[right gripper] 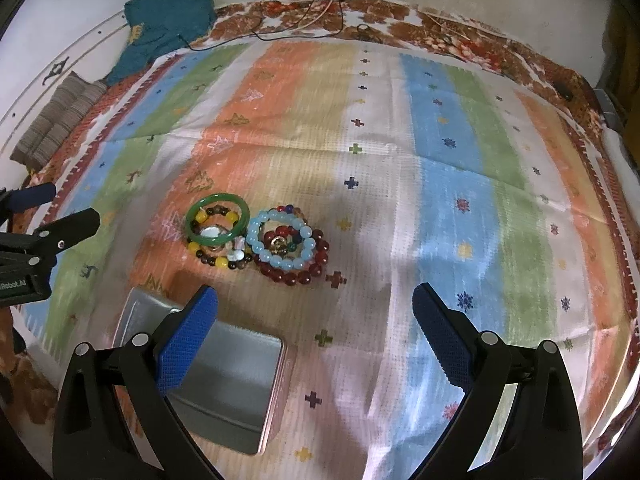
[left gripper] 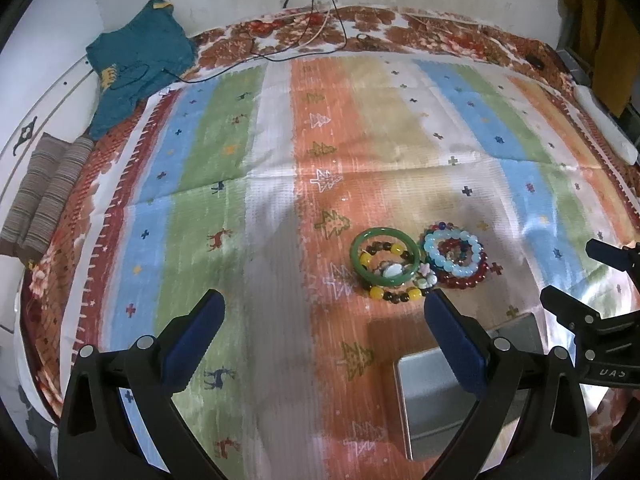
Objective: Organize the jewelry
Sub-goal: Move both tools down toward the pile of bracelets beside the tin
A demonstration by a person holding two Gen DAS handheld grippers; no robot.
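Note:
A pile of bracelets lies on the striped cloth. A green bangle (left gripper: pixel 386 257) (right gripper: pixel 218 218) rests on a yellow-and-dark bead bracelet (left gripper: pixel 396 294) (right gripper: pixel 218 261). Beside it a pale blue bead bracelet (left gripper: pixel 454 254) (right gripper: pixel 280 238) overlaps a dark red bead bracelet (left gripper: pixel 466 278) (right gripper: pixel 308 272). An open silver tin (left gripper: pixel 430 404) (right gripper: pixel 228 384) sits nearer than the pile, nothing visible inside. My left gripper (left gripper: pixel 324 310) is open, up off the cloth and left of the pile. My right gripper (right gripper: pixel 314 306) is open, above the cloth just short of the bracelets. Each gripper shows at the other view's edge.
A teal garment (left gripper: pixel 136 64) (right gripper: pixel 168 20) and a folded striped cloth (left gripper: pixel 44 196) (right gripper: pixel 60 116) lie at the far left. Cables (left gripper: pixel 320 20) trail over the floral blanket along the back wall. A white power strip (left gripper: pixel 606 124) lies at the right edge.

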